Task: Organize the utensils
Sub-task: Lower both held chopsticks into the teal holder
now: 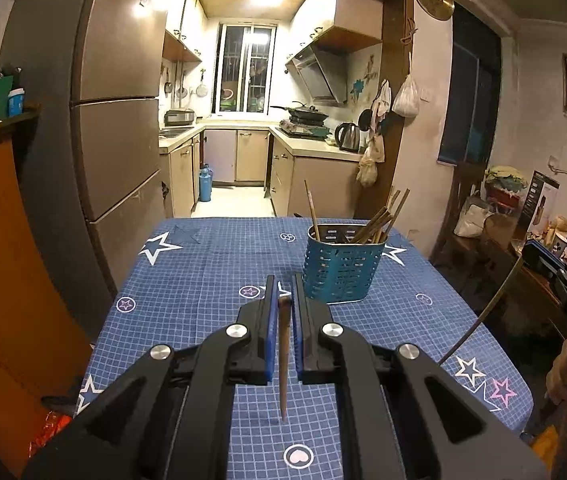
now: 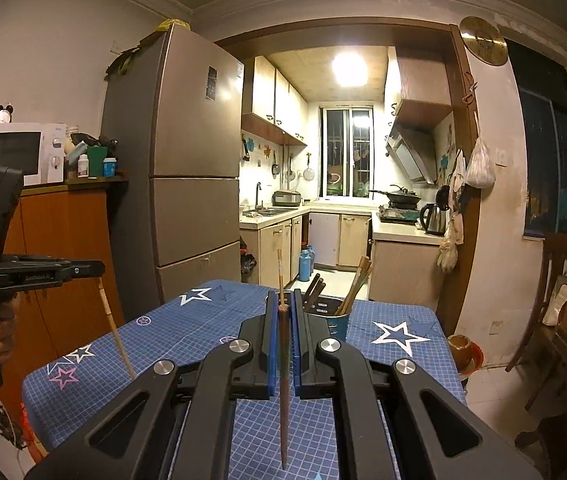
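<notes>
While each gripper (image 1: pixel 283 292) (image 2: pixel 283 308) clamps one chopstick (image 1: pixel 283 356) (image 2: pixel 284 380), one holder (image 1: pixel 341 268) waits.

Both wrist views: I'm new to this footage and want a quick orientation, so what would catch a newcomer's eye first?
Each gripper clamps a single chopstick: the left gripper holds a pale chopstick, the right gripper a darker chopstick. Behind them on the blue star-patterned tablecloth stands a teal perforated holder bristling with more chopsticks.
</notes>
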